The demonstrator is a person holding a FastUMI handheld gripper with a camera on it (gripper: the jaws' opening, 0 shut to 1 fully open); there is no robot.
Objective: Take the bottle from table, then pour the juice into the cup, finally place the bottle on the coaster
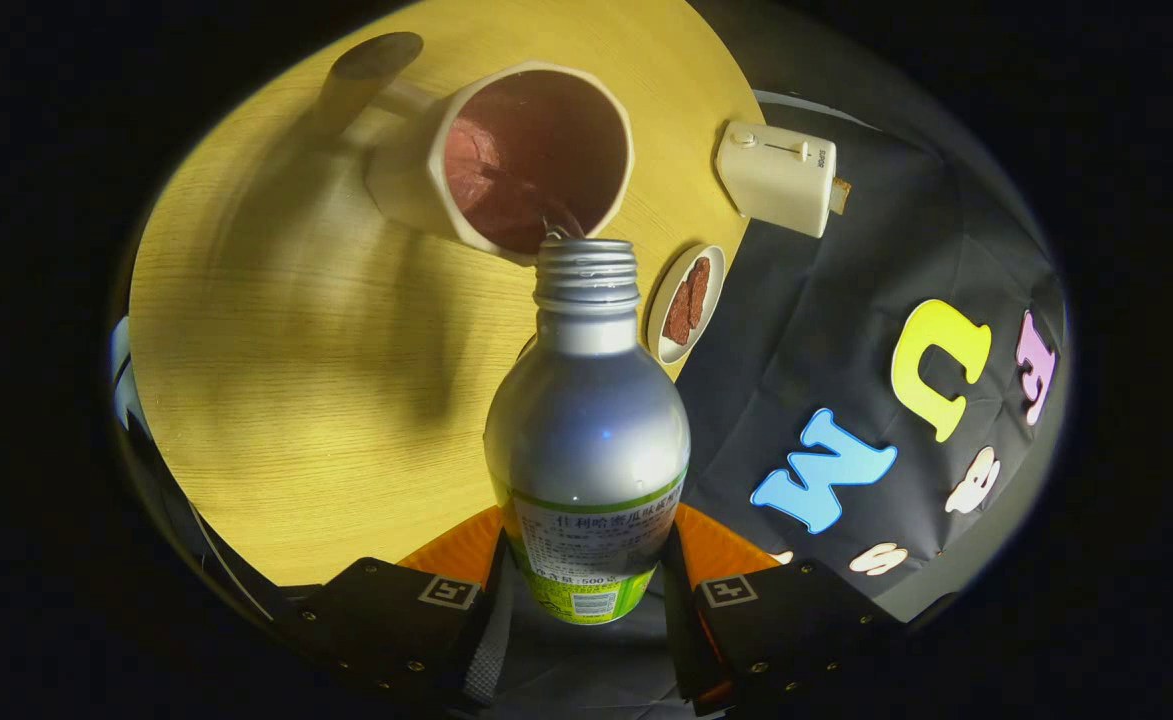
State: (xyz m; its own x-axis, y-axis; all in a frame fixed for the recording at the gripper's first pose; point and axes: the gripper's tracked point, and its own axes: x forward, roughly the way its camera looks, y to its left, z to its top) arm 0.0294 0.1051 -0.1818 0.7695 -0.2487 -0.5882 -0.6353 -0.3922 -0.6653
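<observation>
A silver bottle (586, 420) with a green and white label sits between my fingers, and my gripper (586, 570) is shut on its lower body. It is tipped forward with no cap on, its threaded mouth just over the near rim of a cream cup (506, 155). A thin stream runs from the mouth into the cup, whose inside shows dark red juice. The cup stands on a round yellow wooden table (286, 350), handle pointing away. An orange coaster (456, 545) lies under the bottle's base, showing on both sides of it just ahead of my fingers.
A small white plate (684, 303) with brown food pieces rests at the table's edge, right of the bottle neck. Beyond it stands a cream toaster (778, 177) with a slice sticking out. The black cloth wall hangs past the table's edge.
</observation>
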